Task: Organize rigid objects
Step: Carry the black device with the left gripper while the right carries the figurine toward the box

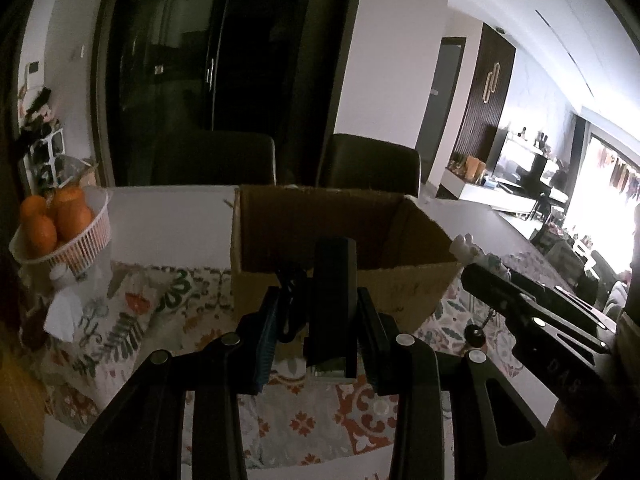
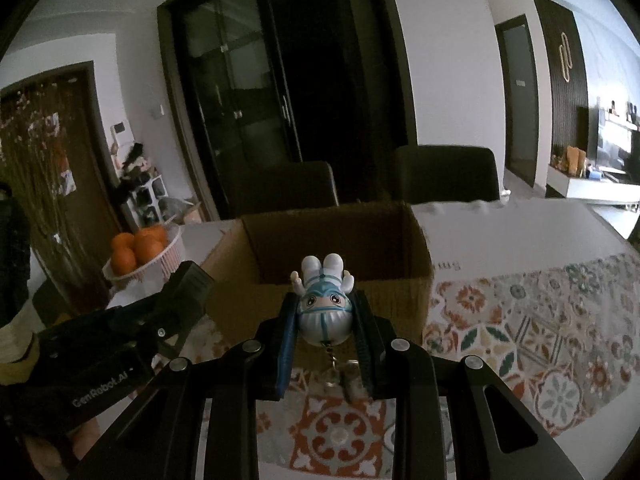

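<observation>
My right gripper (image 2: 325, 320) clamps a small white-and-blue figurine keychain (image 2: 324, 307) upside down, its chain and ring hanging below. An open cardboard box (image 2: 404, 280) sits just beyond on the patterned tablecloth (image 2: 540, 320). My left gripper (image 2: 188, 288) holds a dark object at left.

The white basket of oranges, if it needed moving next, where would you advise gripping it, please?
Probably the white basket's slatted rim on the side nearest the cardboard box, coming from above: the rim stands bare there, while the oranges heap over the middle.

left gripper (image 1: 320, 312) clamped, right gripper (image 2: 326, 320) clamped
</observation>
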